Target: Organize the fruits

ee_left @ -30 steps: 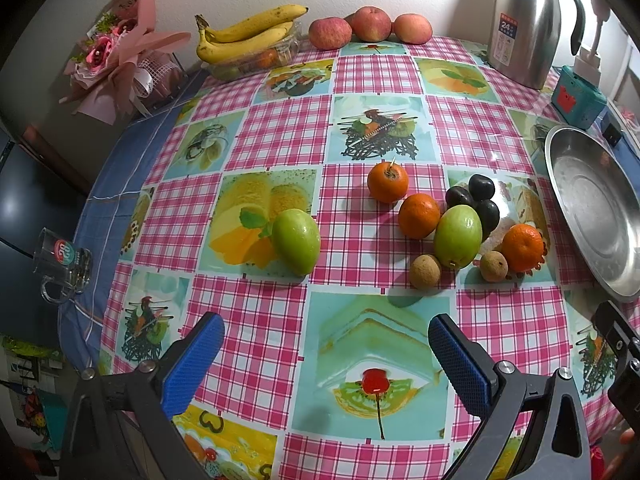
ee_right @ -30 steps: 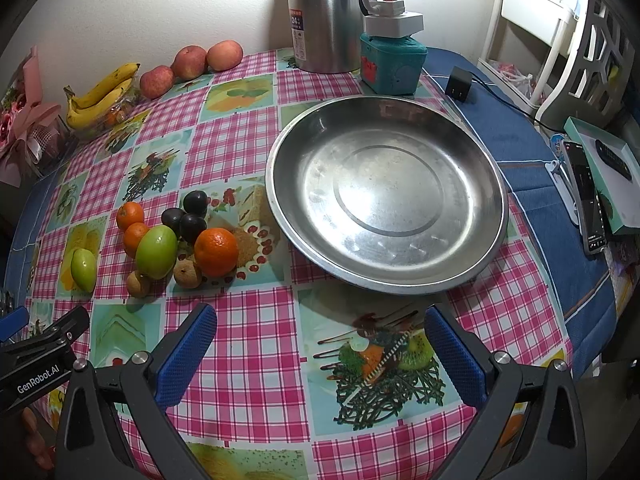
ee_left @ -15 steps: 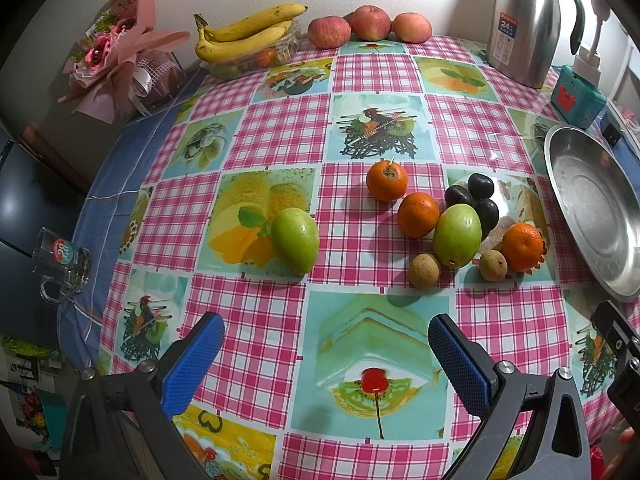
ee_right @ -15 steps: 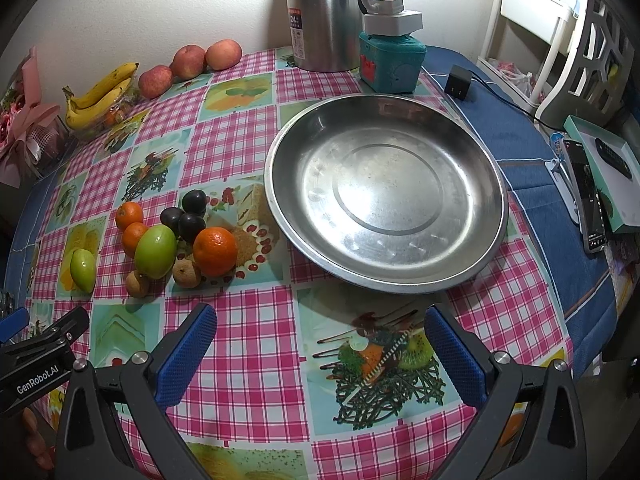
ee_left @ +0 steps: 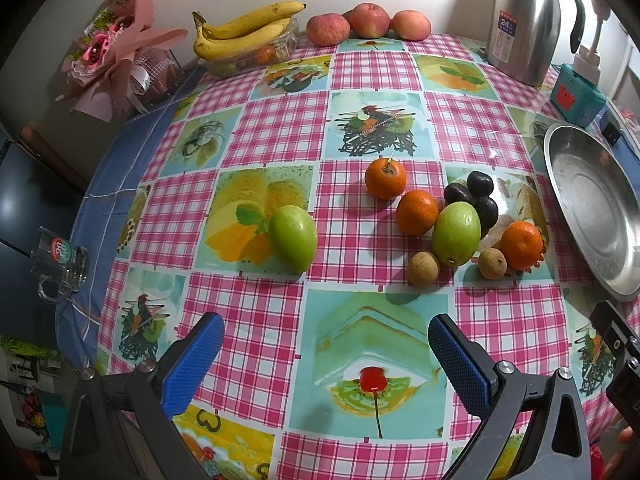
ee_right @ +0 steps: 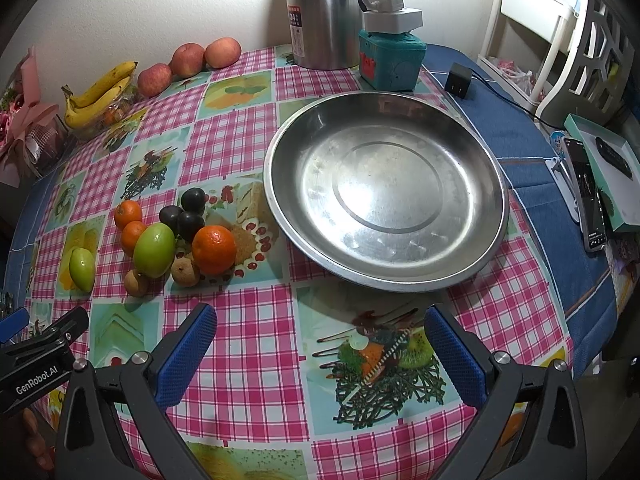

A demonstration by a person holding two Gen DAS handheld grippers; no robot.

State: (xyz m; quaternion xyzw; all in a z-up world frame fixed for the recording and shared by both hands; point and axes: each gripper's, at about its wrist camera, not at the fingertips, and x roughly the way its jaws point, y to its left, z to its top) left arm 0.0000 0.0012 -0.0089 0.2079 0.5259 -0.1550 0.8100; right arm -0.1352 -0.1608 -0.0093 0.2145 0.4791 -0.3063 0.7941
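A cluster of loose fruit lies mid-table: three oranges (ee_left: 521,245), a green mango (ee_left: 456,233), dark plums (ee_left: 480,183) and two small brown fruits (ee_left: 423,268). A second green mango (ee_left: 293,237) lies apart to the left. An empty steel plate (ee_right: 384,196) sits right of the cluster, its rim also in the left wrist view (ee_left: 560,208). My left gripper (ee_left: 326,354) is open and empty above the near tablecloth. My right gripper (ee_right: 320,348) is open and empty in front of the plate.
Bananas (ee_left: 244,32) on a clear box and three apples (ee_left: 368,24) line the back wall. A steel kettle (ee_right: 324,12), a teal box (ee_right: 390,60), a charger (ee_right: 458,80), a bouquet (ee_left: 112,56), a glass mug (ee_left: 56,260) and phones (ee_right: 588,196) ring the table.
Both cameras have shifted only very slightly. No fruit has moved and both grippers stay open.
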